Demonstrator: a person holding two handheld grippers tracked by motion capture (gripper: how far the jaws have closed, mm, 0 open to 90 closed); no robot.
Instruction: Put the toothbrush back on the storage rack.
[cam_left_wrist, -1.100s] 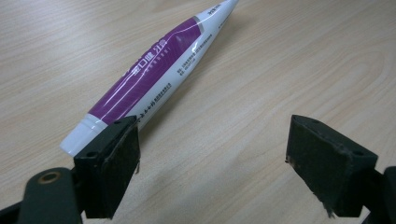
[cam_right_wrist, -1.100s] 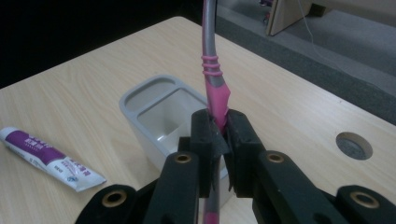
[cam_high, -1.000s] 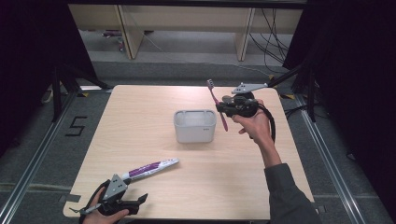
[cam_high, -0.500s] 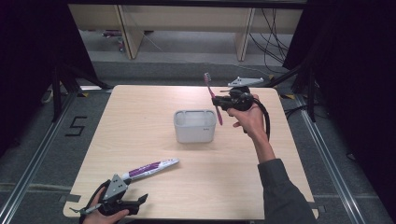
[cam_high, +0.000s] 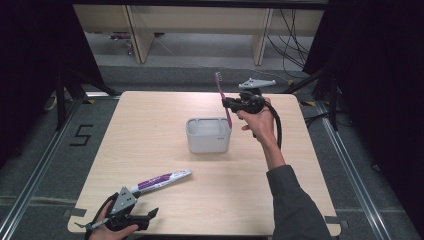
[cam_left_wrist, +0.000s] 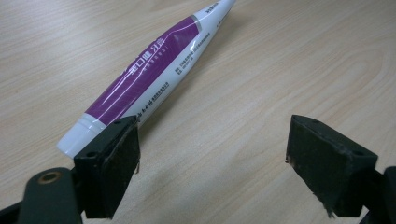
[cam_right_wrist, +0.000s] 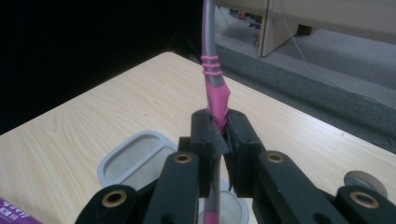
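A pink and grey toothbrush (cam_high: 220, 92) (cam_right_wrist: 214, 88) stands nearly upright, bristles up, in my right gripper (cam_high: 226, 104) (cam_right_wrist: 219, 130), which is shut on its handle. Its lower end hangs over the right side of a grey-white holder (cam_high: 209, 142) (cam_right_wrist: 135, 158) at the table's middle. A purple and white toothpaste tube (cam_high: 160, 181) (cam_left_wrist: 154, 70) lies flat near the front left. My left gripper (cam_high: 145, 219) (cam_left_wrist: 212, 163) rests at the front edge with its jaws wide open, the tube's cap end just beside one jaw and nothing between them.
The wooden table (cam_high: 150, 125) stands over a grey floor with rails on both sides. Beyond its far edge stand wooden furniture legs (cam_high: 137, 35) and loose cables (cam_high: 292, 30). Dark curtains close in left and right.
My right gripper has carried the toothbrush to the left, from beside the holder to above its right side, and the brush now stands more upright. The left gripper has stayed put.
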